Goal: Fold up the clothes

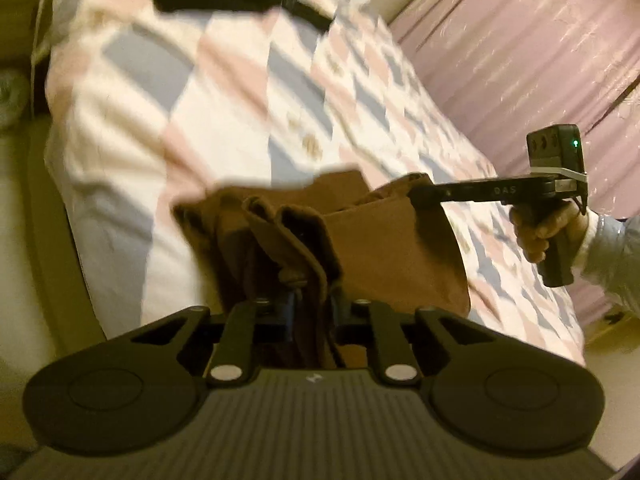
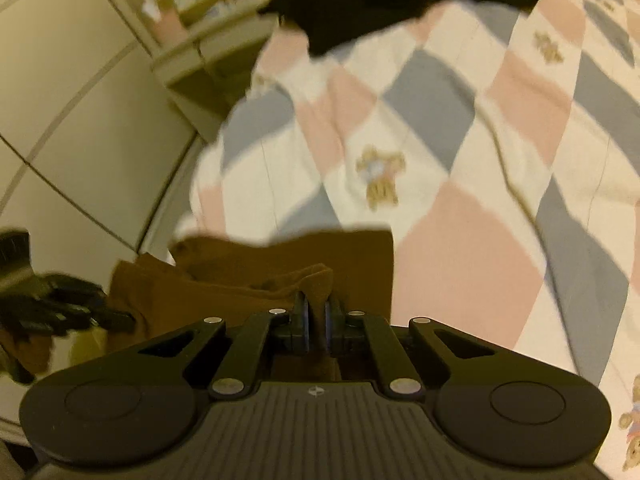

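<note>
Brown garment [image 1: 372,248] hangs bunched above the checked quilt [image 1: 224,112] in the left wrist view, its folds pinched tight in the left gripper [image 1: 310,300]. Over to the right, a hand [image 1: 548,232] holds the right gripper [image 1: 420,196], clamped on the cloth's far edge. Pink curtain [image 1: 520,52] behind. Right wrist view now: the right gripper's pads [image 2: 306,320] squeeze a ridge of brown fabric, quilt beyond, dark clothing [image 2: 380,12] at the top.

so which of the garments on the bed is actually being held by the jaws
The brown garment: both the left gripper and right gripper are shut on it. The black garment lies untouched at the far end of the checked bedspread.
</note>
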A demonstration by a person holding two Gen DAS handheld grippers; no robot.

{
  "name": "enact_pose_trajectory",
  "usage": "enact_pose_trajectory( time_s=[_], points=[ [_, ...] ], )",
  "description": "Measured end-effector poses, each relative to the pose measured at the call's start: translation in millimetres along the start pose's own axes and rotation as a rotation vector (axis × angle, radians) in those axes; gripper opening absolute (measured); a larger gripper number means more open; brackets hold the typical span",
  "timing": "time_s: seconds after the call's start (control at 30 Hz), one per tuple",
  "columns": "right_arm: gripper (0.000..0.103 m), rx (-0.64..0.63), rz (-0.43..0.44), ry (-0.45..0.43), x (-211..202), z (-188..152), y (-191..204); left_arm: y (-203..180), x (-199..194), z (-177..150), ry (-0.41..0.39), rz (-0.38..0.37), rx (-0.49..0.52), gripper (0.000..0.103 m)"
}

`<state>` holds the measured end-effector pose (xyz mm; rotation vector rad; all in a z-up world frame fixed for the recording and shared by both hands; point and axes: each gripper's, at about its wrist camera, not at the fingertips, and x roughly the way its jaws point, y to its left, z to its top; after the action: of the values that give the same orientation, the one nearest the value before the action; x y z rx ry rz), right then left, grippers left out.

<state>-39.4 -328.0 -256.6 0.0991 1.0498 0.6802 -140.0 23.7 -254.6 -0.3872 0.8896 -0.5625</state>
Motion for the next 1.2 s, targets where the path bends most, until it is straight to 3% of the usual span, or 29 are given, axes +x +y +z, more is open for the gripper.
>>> enact_pose_trajectory(
  time_s=[0.1, 0.23, 0.43, 0.5, 0.53, 0.63, 0.67, 0.77, 0.83, 0.87, 0.9, 1.0, 1.07, 1.2],
  points=[
    [0.006, 0.041, -0.012, -0.024, 7, 16, -7, 12, 8, 16, -0.035, 0.032, -0.05, 0.013],
    [0.006, 0.125, -0.057, 0.031, 47, 24, -27, 35, 36, 21, -0.014, 0.066, -0.103, 0.013],
    [0.006, 0.225, -0.016, -0.03, 56, 14, -42, 52, 33, 20, -0.051, -0.005, -0.161, 0.013],
    [0.008, 0.248, -0.006, -0.008, 57, 12, -47, 51, 33, 21, -0.027, 0.011, -0.139, 0.019],
    [0.014, 0.268, -0.01, 0.006, 58, 11, -50, 50, 32, 22, -0.019, 0.032, -0.132, 0.022],
    [0.048, 0.284, -0.042, -0.015, 49, 13, -51, 44, 17, 28, -0.024, 0.089, -0.096, 0.031],
    [0.05, 0.27, -0.045, -0.031, 44, 14, -49, 41, 11, 31, -0.032, 0.105, -0.073, 0.033],
    [0.05, 0.234, -0.025, -0.066, 36, 18, -44, 33, 5, 44, -0.064, 0.114, -0.02, 0.04],
    [0.049, 0.205, -0.032, -0.046, 44, 20, -41, 31, 16, 51, -0.059, 0.115, 0.005, 0.039],
    [0.027, 0.184, -0.04, -0.036, 49, 21, -39, 31, 25, 52, -0.049, 0.122, 0.024, 0.031],
    [0.007, 0.161, -0.047, -0.028, 54, 21, -37, 30, 34, 54, -0.039, 0.129, 0.044, 0.017],
    [0.007, 0.128, -0.077, -0.064, 53, 18, -31, 29, 47, 55, -0.045, 0.144, 0.098, 0.008],
    [0.007, 0.124, -0.101, -0.098, 48, 17, -31, 32, 53, 55, -0.049, 0.154, 0.124, 0.008],
    [0.007, 0.175, -0.157, -0.053, 70, 11, -40, 45, 75, 47, -0.022, 0.189, 0.134, 0.012]
  ],
)
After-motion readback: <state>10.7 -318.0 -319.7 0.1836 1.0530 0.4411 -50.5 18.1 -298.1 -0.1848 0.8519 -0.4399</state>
